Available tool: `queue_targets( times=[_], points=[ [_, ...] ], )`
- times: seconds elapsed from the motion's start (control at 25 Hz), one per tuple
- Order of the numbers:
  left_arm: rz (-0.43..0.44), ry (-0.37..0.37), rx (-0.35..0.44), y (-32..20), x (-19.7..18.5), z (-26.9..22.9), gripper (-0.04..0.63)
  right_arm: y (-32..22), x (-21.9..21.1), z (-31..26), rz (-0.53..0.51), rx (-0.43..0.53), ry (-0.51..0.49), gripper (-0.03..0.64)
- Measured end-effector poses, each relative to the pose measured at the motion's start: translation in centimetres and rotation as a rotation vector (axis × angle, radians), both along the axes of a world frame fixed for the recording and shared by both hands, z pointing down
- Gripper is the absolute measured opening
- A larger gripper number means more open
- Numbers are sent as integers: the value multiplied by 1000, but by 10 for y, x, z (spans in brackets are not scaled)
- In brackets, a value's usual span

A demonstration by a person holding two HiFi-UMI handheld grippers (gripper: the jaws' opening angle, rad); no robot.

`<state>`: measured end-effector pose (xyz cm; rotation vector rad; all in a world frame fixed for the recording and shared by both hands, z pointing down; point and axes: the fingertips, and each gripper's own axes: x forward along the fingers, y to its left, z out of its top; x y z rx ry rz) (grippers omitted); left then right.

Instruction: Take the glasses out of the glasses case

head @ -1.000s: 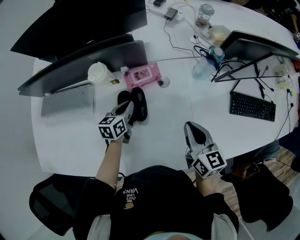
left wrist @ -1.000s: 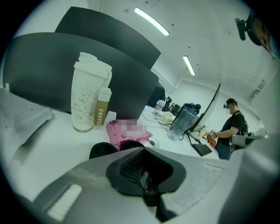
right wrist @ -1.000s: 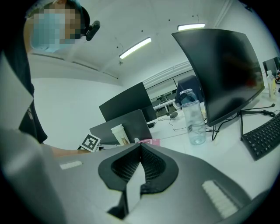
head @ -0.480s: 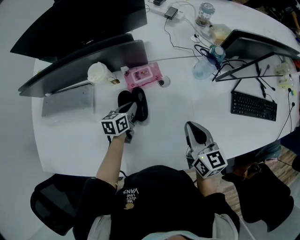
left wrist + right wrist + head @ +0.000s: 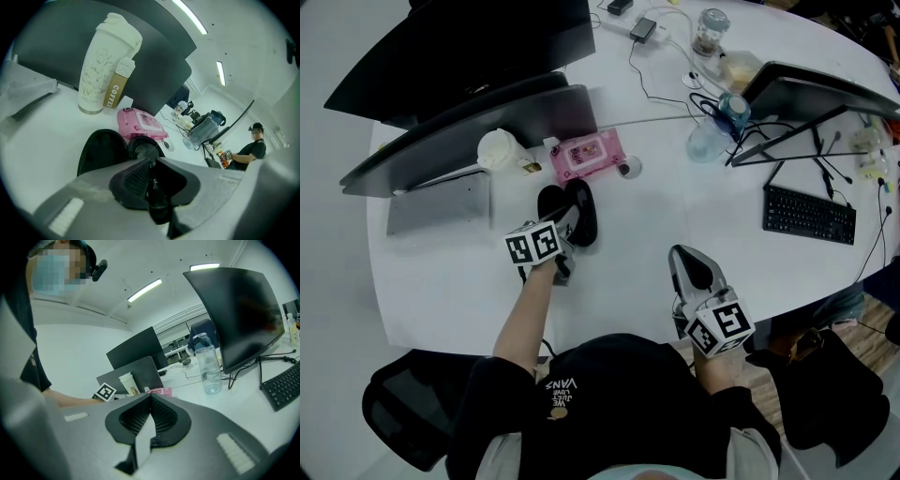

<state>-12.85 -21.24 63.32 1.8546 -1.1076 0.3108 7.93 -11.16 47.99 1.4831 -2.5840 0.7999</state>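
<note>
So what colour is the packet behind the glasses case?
The packet is pink, clearest in the left gripper view.

Two claws are in view, the left claw (image 5: pixel 566 223) and the right claw (image 5: pixel 687 265). Just ahead of the left claw on the table (image 5: pixel 675 216) lies one open black glasses case (image 5: pixel 567 208). Beyond it are one pink wipes pack (image 5: pixel 586 153), one white cup (image 5: pixel 497 147) and one coffee sachet (image 5: pixel 118 86). Farther off stand three dark screens (image 5: pixel 469 47). Ahead and right of the right claw are one keyboard (image 5: pixel 809 214), one clear bottle (image 5: pixel 710 139) and one jar (image 5: pixel 710 28).
</note>
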Motion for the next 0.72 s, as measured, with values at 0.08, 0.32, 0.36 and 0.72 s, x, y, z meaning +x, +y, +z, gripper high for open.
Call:
queue_targets(
  times=[0.08,0.32,0.36,0.72],
  points=[
    [-6,-8,-13,-1,-1,2,25,-1,0,-1,1,3,-2,0],
    [35,-67,-39,-1,2,9,34,-4,0,0,-7,3,-5,0],
    [44,-86,-40,-1,2,10,37,-4,1,0,-7,2,-6,0],
    [121,-234,-59,4,-3,25,60,-8,3,0,-5,6,-12,0]
  ],
)
